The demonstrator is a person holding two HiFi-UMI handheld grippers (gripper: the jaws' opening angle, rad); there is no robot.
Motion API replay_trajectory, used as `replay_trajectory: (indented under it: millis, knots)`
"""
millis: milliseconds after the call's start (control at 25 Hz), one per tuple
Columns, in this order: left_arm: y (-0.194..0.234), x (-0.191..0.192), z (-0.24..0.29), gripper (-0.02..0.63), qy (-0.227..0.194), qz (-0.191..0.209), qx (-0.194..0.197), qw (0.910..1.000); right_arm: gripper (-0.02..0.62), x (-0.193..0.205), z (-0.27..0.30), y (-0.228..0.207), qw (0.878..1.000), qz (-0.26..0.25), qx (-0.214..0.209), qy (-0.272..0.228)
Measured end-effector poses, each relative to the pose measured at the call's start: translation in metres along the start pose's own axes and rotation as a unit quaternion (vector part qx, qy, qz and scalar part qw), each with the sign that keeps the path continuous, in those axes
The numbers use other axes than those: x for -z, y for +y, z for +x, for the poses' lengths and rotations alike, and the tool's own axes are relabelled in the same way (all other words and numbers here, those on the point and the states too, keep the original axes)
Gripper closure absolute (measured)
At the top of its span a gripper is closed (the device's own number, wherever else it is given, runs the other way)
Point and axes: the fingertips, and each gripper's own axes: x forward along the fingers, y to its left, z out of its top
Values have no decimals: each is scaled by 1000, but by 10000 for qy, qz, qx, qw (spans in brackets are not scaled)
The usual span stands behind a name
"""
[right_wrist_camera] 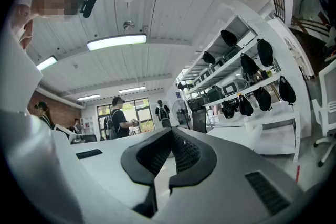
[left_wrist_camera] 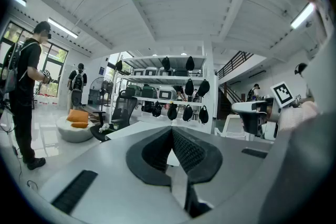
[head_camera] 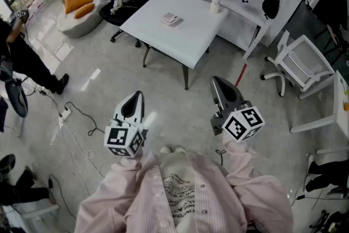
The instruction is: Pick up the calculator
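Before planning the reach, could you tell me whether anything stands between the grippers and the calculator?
Nothing visible does: only bare floor separates the left gripper and right gripper from the table, where the calculator lies clear of the white bottle.

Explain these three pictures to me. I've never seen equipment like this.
A person holds a two-jaw gripper in each hand. The head view looks down from a camera on their head: left gripper, right gripper. The other two come from cameras riding on each gripper, looking along its jaws. Both pairs of jaws are closed, holding nothing. Ahead stands a white table with the calculator and a small white bottle on it, not yet reached.
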Motion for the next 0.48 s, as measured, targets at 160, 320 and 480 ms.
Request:
replay_trajectory:
  millis: [160,320,480]
  knots:
    - [-7,-1,5,604,34,1,-31,10000,597,-1,-2,-8,10000,-23,-11,50]
    - [-12,1,9,604,38,4,-73,10000,597,2,-3,-15,9999,5,-53,90]
    - [-22,6,13,604,64,29,-49,10000,597,9,-4,-25,9997,111,-149,186]
